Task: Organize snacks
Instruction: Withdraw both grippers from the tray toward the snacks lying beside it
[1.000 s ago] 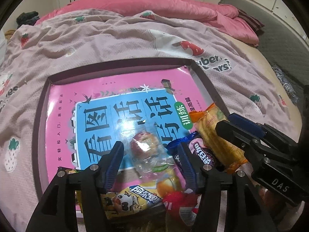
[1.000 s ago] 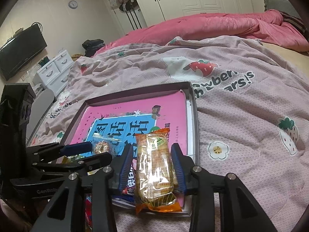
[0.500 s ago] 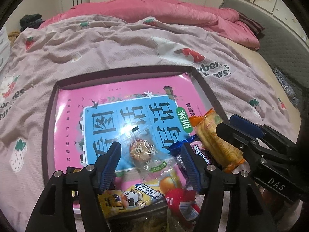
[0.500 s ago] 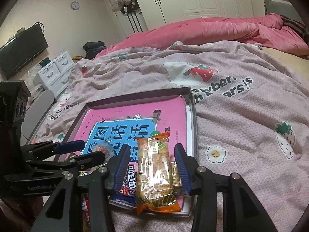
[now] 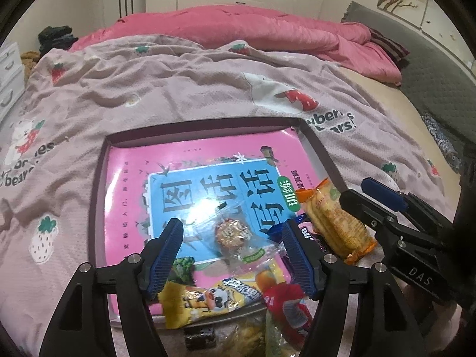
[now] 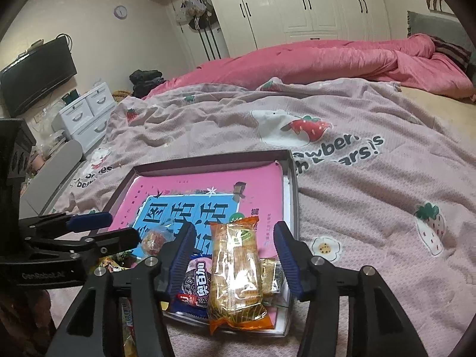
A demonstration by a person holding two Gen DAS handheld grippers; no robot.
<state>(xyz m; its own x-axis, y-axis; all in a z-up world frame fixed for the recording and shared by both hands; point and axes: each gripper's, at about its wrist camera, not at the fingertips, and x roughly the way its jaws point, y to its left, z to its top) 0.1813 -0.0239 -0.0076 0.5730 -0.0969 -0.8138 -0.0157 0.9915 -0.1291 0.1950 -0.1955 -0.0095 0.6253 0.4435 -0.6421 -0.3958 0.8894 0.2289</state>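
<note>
A dark shallow tray (image 5: 208, 123) lies on the bed with a pink and blue book (image 5: 196, 160) in it. Snacks lie at its near end: a clear-wrapped round cookie (image 5: 232, 232), a long orange cracker pack (image 6: 235, 270), a yellow cow-print pack (image 5: 208, 297), a red pack (image 5: 285, 303) and a dark biscuit pack (image 6: 197, 279). My left gripper (image 5: 235, 253) is open above the cookie, touching nothing. My right gripper (image 6: 235, 255) is open astride the cracker pack, which lies loose on the tray (image 6: 208, 160).
The bed is covered by a pale pink strawberry-print sheet (image 5: 148, 89) with a bright pink duvet (image 5: 238, 29) at the far side. A white drawer unit (image 6: 86, 116) and a television (image 6: 35, 74) stand to the left. A grey headboard (image 5: 431, 68) is at right.
Both grippers have pulled back and up from the tray, so more of the bed and room shows. Both stay open and the snacks have not moved.
</note>
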